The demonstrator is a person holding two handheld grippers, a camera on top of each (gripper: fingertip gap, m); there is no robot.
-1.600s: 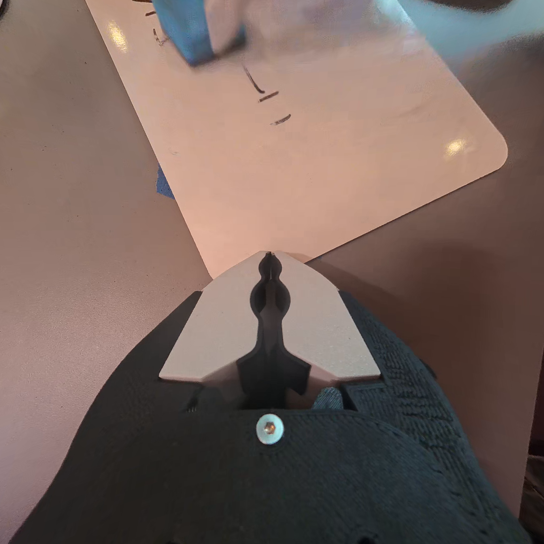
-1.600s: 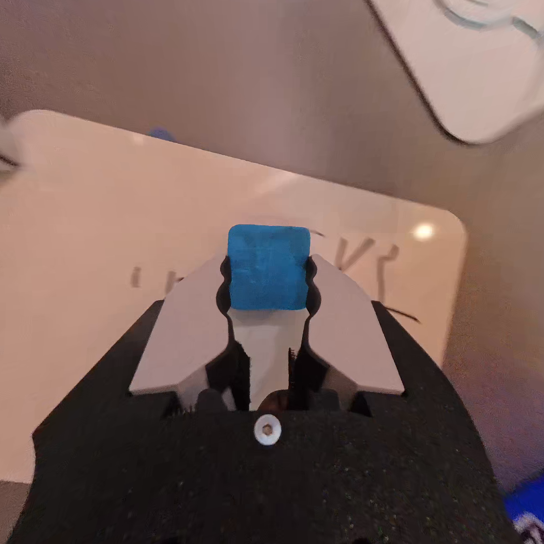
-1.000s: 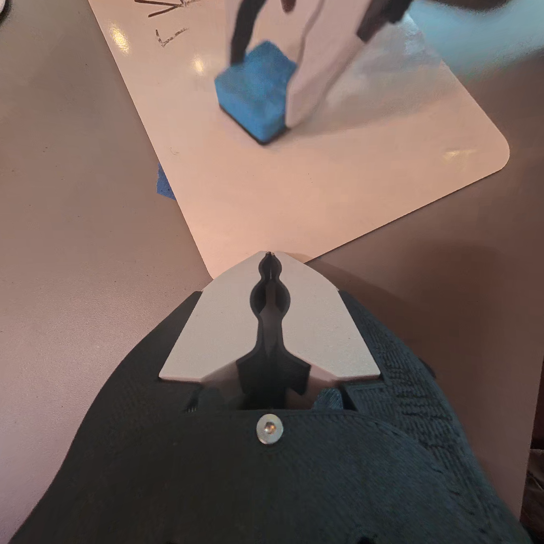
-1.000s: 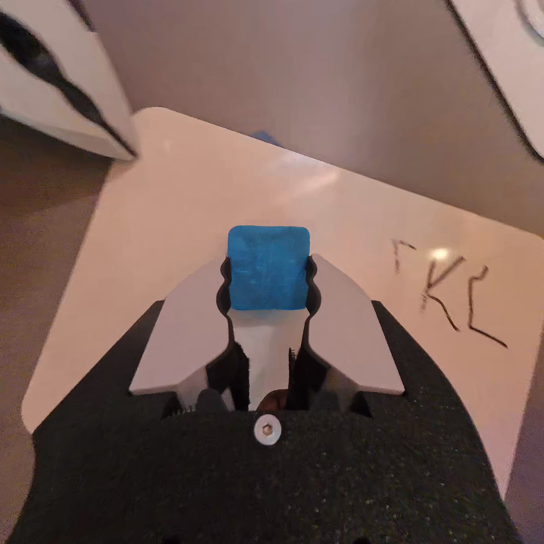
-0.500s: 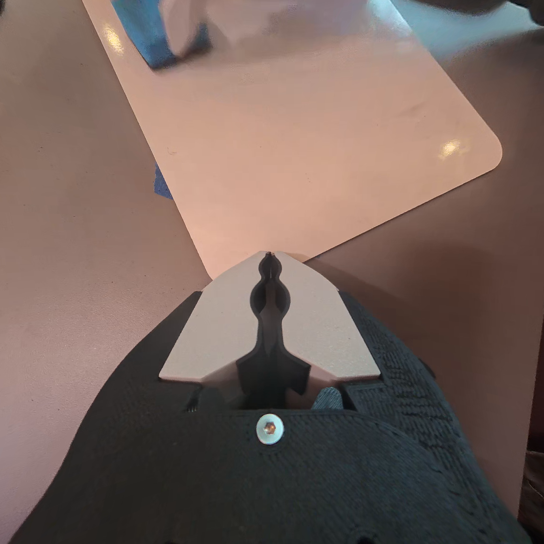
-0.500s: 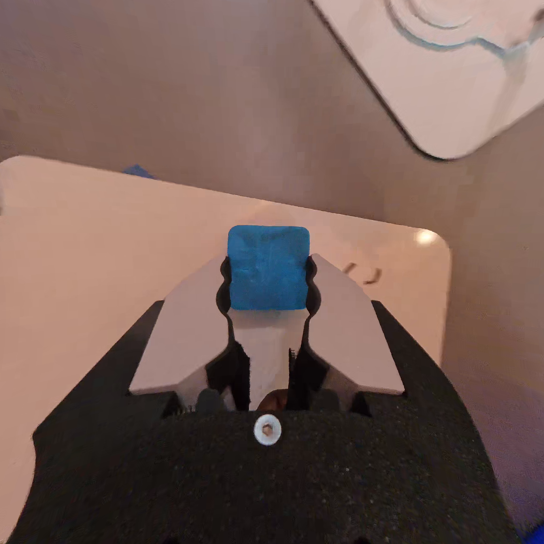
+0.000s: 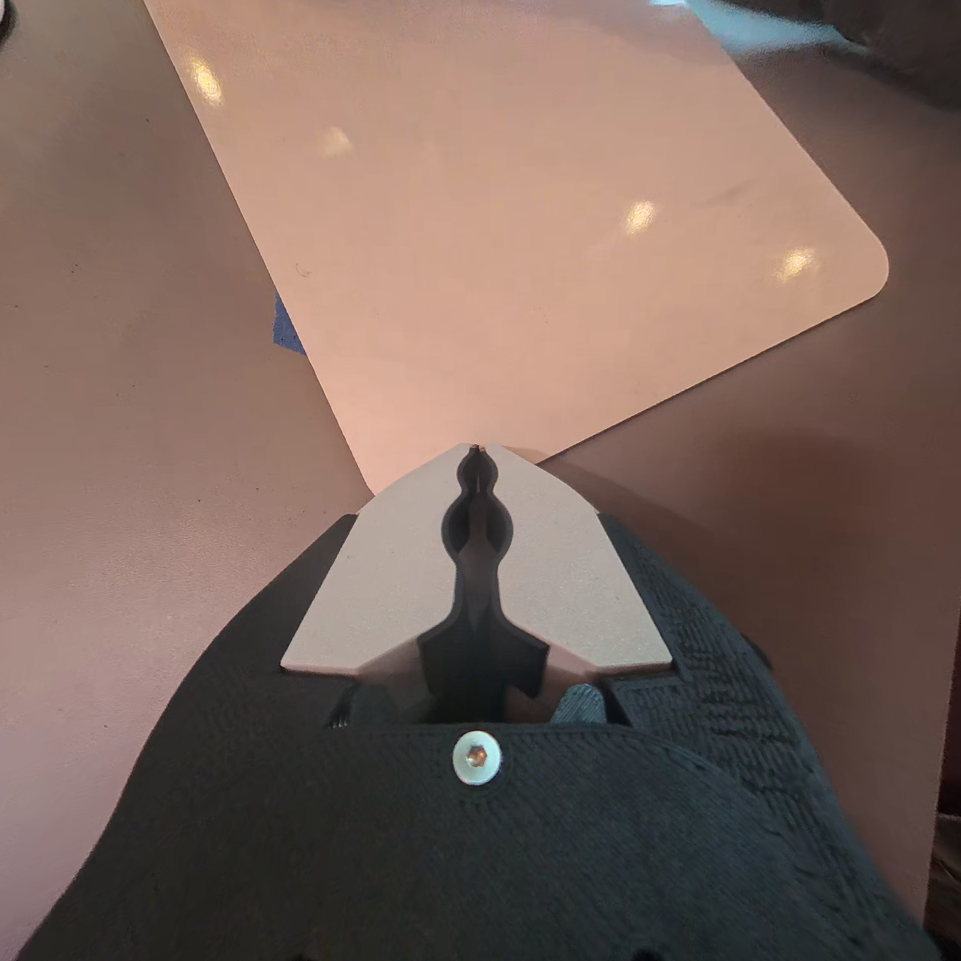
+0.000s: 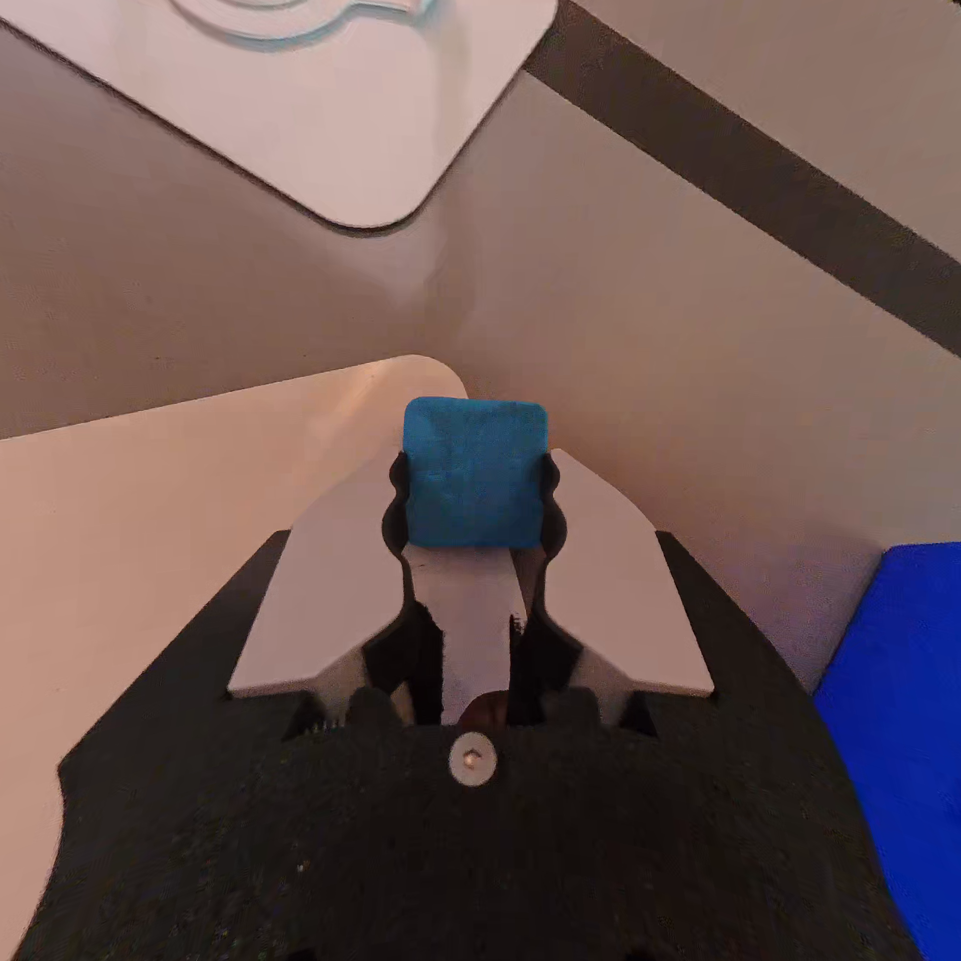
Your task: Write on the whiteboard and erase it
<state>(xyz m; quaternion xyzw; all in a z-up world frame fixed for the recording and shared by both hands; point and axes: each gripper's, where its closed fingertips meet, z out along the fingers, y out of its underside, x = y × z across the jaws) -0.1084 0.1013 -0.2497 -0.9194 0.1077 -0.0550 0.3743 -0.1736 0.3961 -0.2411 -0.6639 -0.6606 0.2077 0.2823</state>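
Left wrist view: tape (image 7: 285, 327) peeks from under the whiteboard (image 7: 494, 218) lying on the table (image 7: 104, 416); the left gripper (image 7: 477, 447), jaws together on nothing, sits at its near corner. Right wrist view: whiteboard (image 8: 156, 520) at left, right gripper (image 8: 474, 468) clamped on the blue eraser (image 8: 474, 473).

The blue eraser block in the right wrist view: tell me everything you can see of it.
The blue eraser block is a squarish pad with rounded corners and a fuzzy, felt-like face, teal-blue with faint scuffs. It sits clamped between the two pale fingers of the right hand-held gripper, their dark wavy pads pressed against its sides, its front end jutting past the fingertips. It hangs near the rounded corner of the whiteboard; whether it touches the board cannot be told.
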